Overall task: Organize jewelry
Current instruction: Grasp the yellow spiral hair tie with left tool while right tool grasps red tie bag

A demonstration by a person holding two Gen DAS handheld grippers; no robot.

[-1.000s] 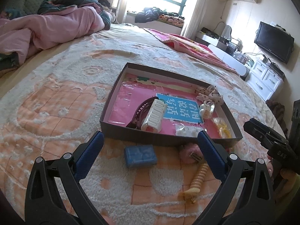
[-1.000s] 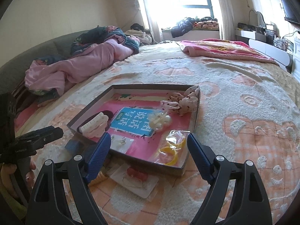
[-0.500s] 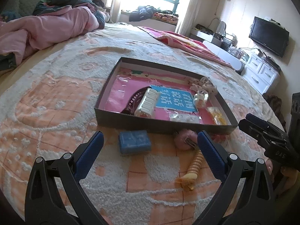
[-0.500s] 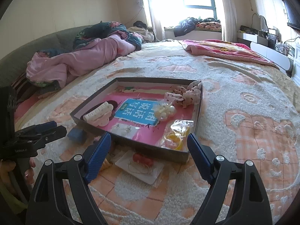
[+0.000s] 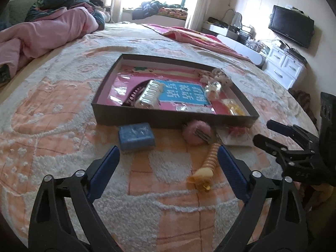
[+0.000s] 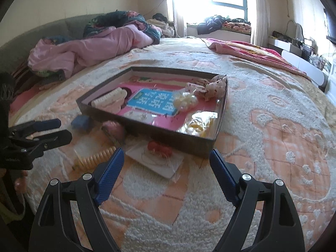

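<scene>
My left gripper (image 5: 168, 157) is closing over the bedspread (image 5: 63, 109), nothing between its jaws. My right gripper (image 6: 166, 163) stands apart, empty, near the tray (image 6: 189, 145).

**Pink and peach dominate a bedroom sorting scene**

A dark grey tray (image 5: 126, 121) lined in hot pink, with a sky-blue label bearing white characters (image 5: 182, 92), sits on a bedspread (image 5: 52, 115) patterned in peach checks and cream tufts. Beside it lie a blue box (image 5: 136, 136), a pink fuzzy hair clip (image 5: 196, 132) and a ribbed yellow hair clip (image 5: 206, 166). A pale pink quilt (image 6: 94, 50) is heaped behind. Blue pads face the black fingers (image 6: 109, 174).
</scene>
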